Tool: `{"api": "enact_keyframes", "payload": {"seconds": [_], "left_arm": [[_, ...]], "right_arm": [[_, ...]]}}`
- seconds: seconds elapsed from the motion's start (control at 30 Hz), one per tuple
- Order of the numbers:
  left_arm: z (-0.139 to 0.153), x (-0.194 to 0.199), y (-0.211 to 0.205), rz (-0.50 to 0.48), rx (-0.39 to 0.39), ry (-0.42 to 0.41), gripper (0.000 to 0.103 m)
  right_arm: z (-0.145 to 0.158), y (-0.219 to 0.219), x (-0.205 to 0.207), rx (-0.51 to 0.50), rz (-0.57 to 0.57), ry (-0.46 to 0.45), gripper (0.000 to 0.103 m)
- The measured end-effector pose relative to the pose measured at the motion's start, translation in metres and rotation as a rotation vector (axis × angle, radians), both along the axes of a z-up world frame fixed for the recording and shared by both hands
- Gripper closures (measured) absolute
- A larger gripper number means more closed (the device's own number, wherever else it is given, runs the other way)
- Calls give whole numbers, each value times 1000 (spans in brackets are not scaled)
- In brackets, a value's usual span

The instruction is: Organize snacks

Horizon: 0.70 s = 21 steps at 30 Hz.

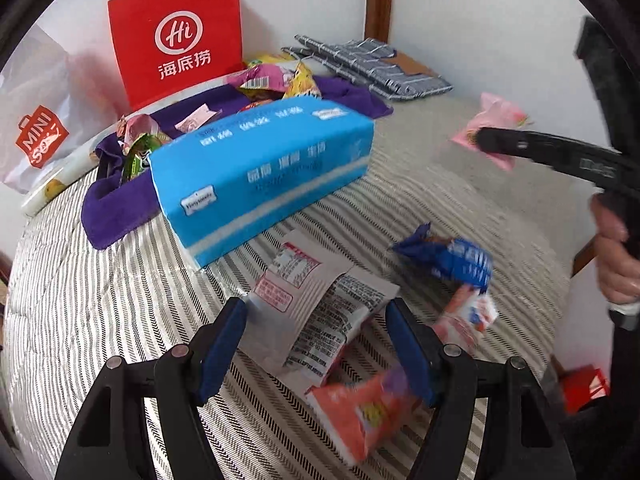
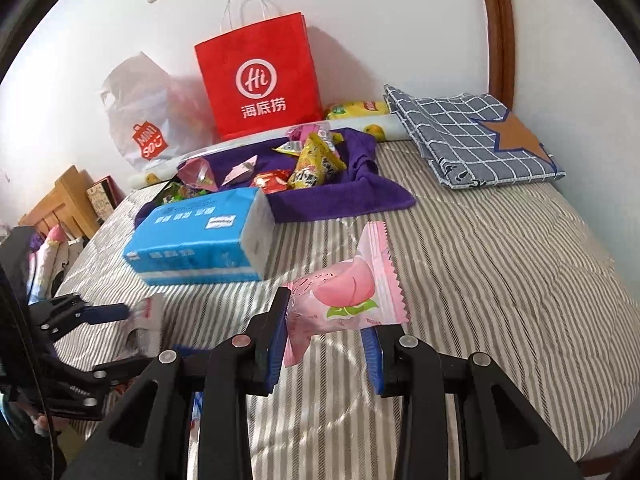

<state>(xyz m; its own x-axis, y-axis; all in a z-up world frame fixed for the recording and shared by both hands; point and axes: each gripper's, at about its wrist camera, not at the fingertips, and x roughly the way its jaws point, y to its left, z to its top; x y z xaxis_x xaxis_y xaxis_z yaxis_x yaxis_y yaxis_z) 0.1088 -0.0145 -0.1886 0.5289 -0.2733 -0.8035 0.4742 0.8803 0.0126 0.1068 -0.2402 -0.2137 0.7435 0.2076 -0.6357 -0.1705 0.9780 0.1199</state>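
Left wrist view first: our left gripper [image 1: 316, 332] hangs with its jaws apart and nothing pinched, straddling a silvery white snack packet [image 1: 316, 312] lying flat on the striped bedspread [image 1: 100, 300]. The packet sits dead ahead between the blue pads, its long axis slanting from upper left to lower right across the jaw line, so we'd judge a slight roll is needed before closing. An orange packet [image 1: 360, 412] lies nearer us, a blue one [image 1: 452, 260] off to the right. Far right, we see the right gripper [image 1: 486, 142] carrying something pink.

Right wrist view now: our right gripper [image 2: 324, 328] is clamped on the pink peach packet [image 2: 348, 292], held above the bed. The purple cloth [image 2: 340, 196] heaped with snacks lies ahead and slightly left, beyond the blue tissue pack [image 2: 200, 236]. Only here do we see that route clearly; the loose packets are almost hidden.
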Motion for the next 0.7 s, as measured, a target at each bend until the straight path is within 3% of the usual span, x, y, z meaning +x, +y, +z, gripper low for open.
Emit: {"api": "enact_keyframes", "payload": {"seconds": [0.07,0.13,0.2,0.23,0.27,0.37,0.53,0.7], "left_arm": [[-4,2,-2,34,46,-19,31],[-4,5,-2,49,42,-21,34],[-4,8,2,81,46,-27,44],[-3,10,4,100,47,-32,56],[-3,11,8,110,41,-29,62],[0,15,17,131,8,-23,70],[3,14,31,175,-20,-25,81],[4,14,43,199,-42,-18,81]], "right_arm": [[-1,5,-8,0,25,3,69],[-4,13,-18,7,61,12,69],[-6,21,-28,18,101,20,69],[-7,24,-31,21,115,22,69],[-8,28,-36,27,134,24,69],[-9,36,-49,40,167,28,69],[-5,54,-70,34,235,19,69],[-6,72,-85,37,306,25,69]]}}
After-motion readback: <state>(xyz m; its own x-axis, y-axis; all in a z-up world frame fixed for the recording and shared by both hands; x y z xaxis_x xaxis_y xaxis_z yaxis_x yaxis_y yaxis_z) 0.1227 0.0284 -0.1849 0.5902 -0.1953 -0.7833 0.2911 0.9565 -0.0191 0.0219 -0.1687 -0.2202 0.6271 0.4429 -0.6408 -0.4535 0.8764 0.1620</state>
